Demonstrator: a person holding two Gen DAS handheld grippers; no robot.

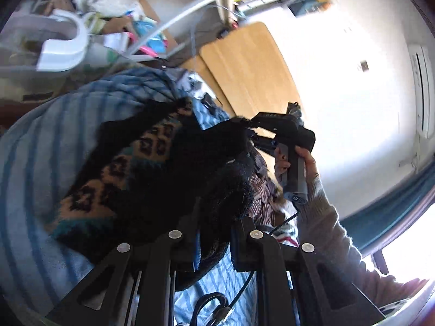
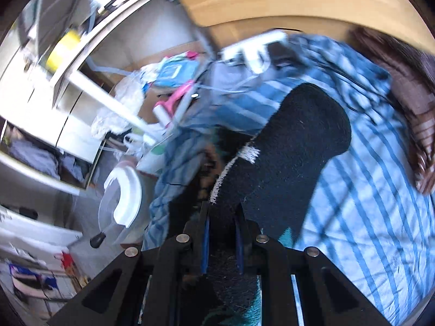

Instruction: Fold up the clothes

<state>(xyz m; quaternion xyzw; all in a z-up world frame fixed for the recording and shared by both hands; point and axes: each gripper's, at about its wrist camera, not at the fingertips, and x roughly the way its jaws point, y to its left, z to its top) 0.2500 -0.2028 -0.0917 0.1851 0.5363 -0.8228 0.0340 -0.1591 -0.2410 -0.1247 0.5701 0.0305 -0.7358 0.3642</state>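
Note:
A dark fuzzy sweater (image 1: 174,163) with a tan, black and teal pattern hangs over a blue striped bed cover (image 1: 54,146). My left gripper (image 1: 214,233) is shut on a black edge of the sweater. In the left wrist view my right gripper (image 1: 252,130) also grips the sweater's black edge, held by a hand in a grey sleeve. In the right wrist view my right gripper (image 2: 221,217) is shut on the sweater's black fabric (image 2: 293,146), which has a white stitched seam and drapes over the striped cover (image 2: 375,190).
A wooden headboard (image 1: 244,65) stands behind the bed. A brown striped garment (image 2: 418,114) lies at the right. A white fan (image 2: 122,198), white shelves (image 2: 68,87) and cluttered items sit beside the bed. A window and blue curtain (image 1: 394,217) are at right.

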